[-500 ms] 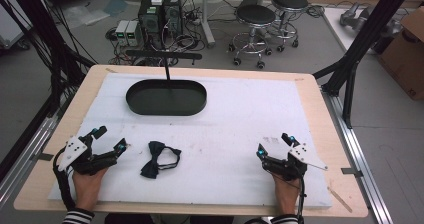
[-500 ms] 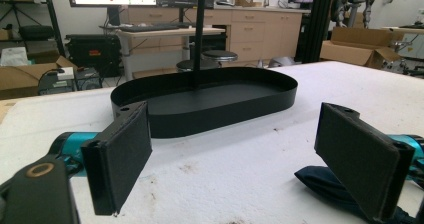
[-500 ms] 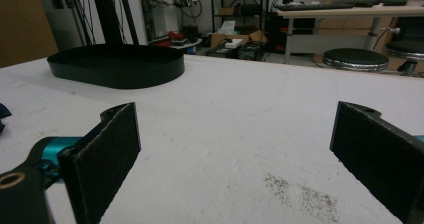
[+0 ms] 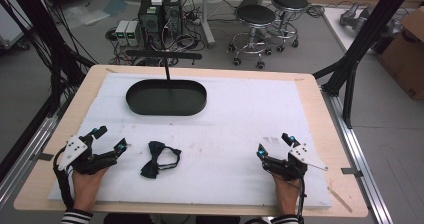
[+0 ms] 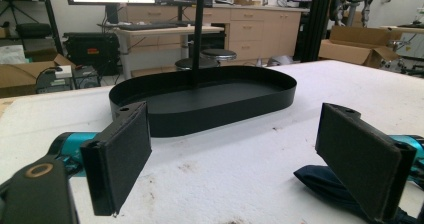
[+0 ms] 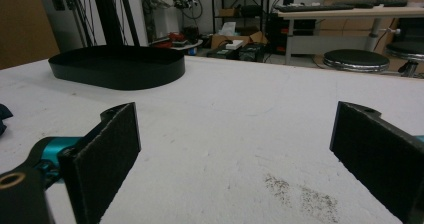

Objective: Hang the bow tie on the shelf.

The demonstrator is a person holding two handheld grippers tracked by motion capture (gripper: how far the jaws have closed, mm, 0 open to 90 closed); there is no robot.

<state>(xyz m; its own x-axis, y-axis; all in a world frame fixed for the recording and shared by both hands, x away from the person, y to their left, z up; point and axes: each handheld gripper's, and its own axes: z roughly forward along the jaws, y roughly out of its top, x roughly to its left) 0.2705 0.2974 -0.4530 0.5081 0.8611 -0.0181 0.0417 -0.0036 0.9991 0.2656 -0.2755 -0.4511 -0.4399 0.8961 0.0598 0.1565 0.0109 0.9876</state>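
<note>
Your left gripper (image 4: 111, 140) rests on the white mat (image 4: 240, 134) at the near left corner, jaws spread wide with nothing between them; that looks like a ready pose, aimed forward at the tray (image 4: 166, 97), which sits at the far side of the mat with its upright post, presumably as the drop-off. Just to the right of that gripper lies the bow tie (image 4: 159, 158), flat on the mat, near but not touching; its dark edge peeks past one pad in the left gripper view (image 5: 325, 181), so it is an easy reach. Your right gripper (image 4: 274, 145) waits well apart at the near right, jaws likewise wide and empty over bare mat; probably held back to keep out of the way.
</note>
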